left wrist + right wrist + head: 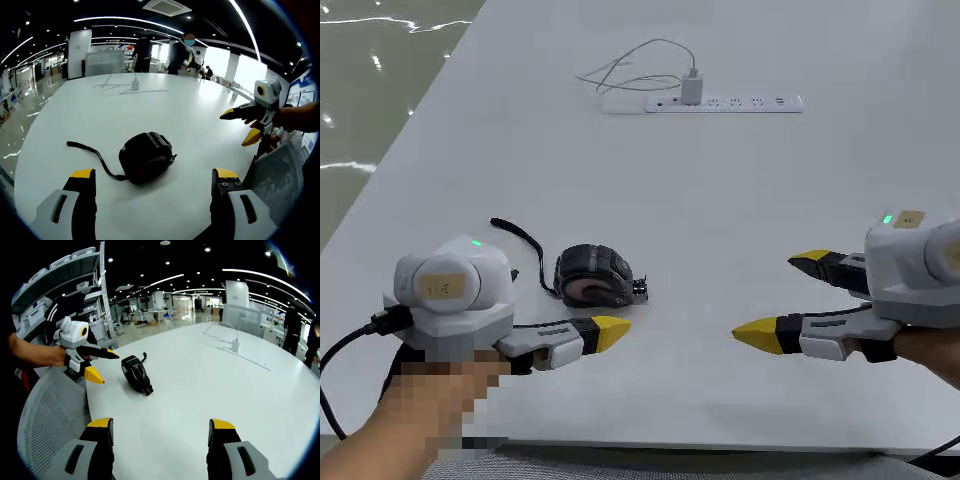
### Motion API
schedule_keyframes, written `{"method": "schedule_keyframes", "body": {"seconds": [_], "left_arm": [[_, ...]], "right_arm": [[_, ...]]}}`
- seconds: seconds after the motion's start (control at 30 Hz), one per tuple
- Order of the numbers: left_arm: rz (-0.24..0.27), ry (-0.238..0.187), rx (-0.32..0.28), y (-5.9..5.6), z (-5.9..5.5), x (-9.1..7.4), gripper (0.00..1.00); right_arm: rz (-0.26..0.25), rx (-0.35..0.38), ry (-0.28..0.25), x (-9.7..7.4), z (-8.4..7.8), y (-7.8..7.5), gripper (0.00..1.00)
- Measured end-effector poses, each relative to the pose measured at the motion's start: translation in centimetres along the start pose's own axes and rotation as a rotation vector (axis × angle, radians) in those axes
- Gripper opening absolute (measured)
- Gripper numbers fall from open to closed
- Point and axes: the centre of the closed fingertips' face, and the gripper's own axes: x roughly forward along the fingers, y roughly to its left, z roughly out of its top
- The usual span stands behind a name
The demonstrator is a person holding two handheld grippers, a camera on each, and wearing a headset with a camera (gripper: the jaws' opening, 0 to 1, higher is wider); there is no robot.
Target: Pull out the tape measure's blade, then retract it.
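1. White table (pixel 720 200): the work surface, broad and bare across most of its top.
2. My right gripper (pixel 772 297): held above the near right part of the table, fingers released, yellow-tipped jaws spread wide with nothing between them. It is well apart from the tape measure.
3. My left gripper (pixel 154 175): near the front left edge of the table, fingers likewise released, jaws wide and holding nothing. In the left gripper view the tape measure lies ahead of the jaws and between their lines, not touching either tip.
4. Power strip (pixel 730 103): white, lying flat at the far side of the table, with a white charger (pixel 692 88) plugged in at its left end and a thin white cable (pixel 630 65) looped beside it.
5. Tape measure (pixel 592 277): black case resting on the table, front left. In the head view, one yellow jaw tip lies just beside it on the near side.
6. Wrist strap (pixel 525 240): black, trailing from the case away to the left, flat on the table.
7. Blade end tab (pixel 640 290): small, seated against the case's mouth on the right side.
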Motion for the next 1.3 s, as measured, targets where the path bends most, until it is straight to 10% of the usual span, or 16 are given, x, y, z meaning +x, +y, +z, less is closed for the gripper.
{"method": "schedule_keyframes", "body": {"seconds": [1.3], "left_arm": [[-0.010,-0.037,0.003,0.0,0.9,-2.9,0.95]], "right_arm": [[-0.085,0.033,-0.039,-3.4,-0.6,1.0,0.81]]}}
